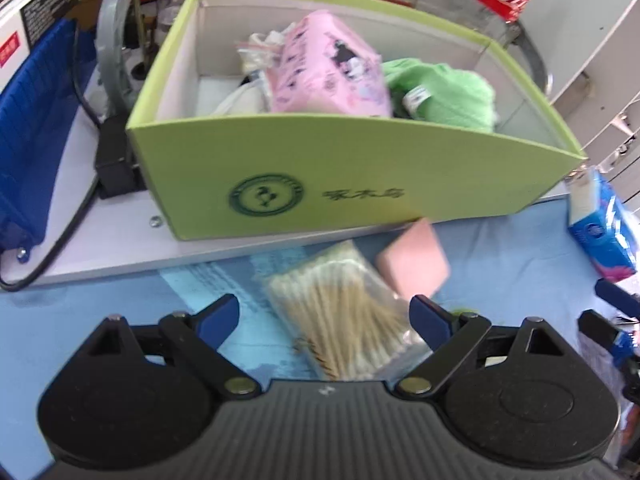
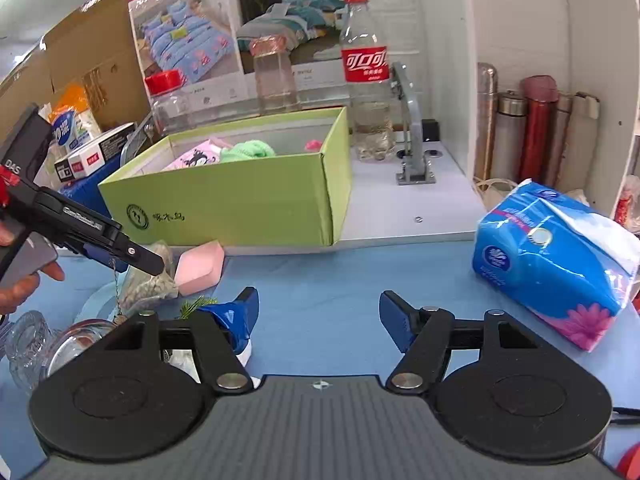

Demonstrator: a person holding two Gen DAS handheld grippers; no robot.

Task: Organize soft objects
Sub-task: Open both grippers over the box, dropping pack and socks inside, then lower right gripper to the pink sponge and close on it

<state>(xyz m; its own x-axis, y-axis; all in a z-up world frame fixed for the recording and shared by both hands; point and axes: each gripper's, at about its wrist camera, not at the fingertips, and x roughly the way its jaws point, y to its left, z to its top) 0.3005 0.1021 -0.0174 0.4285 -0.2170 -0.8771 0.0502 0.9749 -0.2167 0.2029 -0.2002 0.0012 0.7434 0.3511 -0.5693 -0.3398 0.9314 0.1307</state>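
Note:
An open light-green box (image 1: 280, 184) (image 2: 240, 196) holds a pink tissue pack (image 1: 328, 68), a green towel (image 1: 444, 92) and some plastic bags. In front of it on the blue mat lie a clear bag of cotton swabs (image 1: 340, 312) (image 2: 148, 284) and a pink sponge (image 1: 412, 264) (image 2: 200, 266). My left gripper (image 1: 324, 306) (image 2: 154, 266) is open and straddles the swab bag from above, its pads not pressing it. A blue tissue pack (image 2: 552, 264) (image 1: 604, 236) lies to the right. My right gripper (image 2: 319, 296) is open over bare mat, with nothing between its fingers.
A cola bottle (image 2: 366, 80), jars and a grey metal bracket (image 2: 412, 136) stand behind the box on a white shelf (image 2: 400, 208). Thermos flasks (image 2: 536, 128) line the right wall. Glass jars (image 2: 44, 344) and a small blue object (image 2: 236, 324) sit at my right gripper's left.

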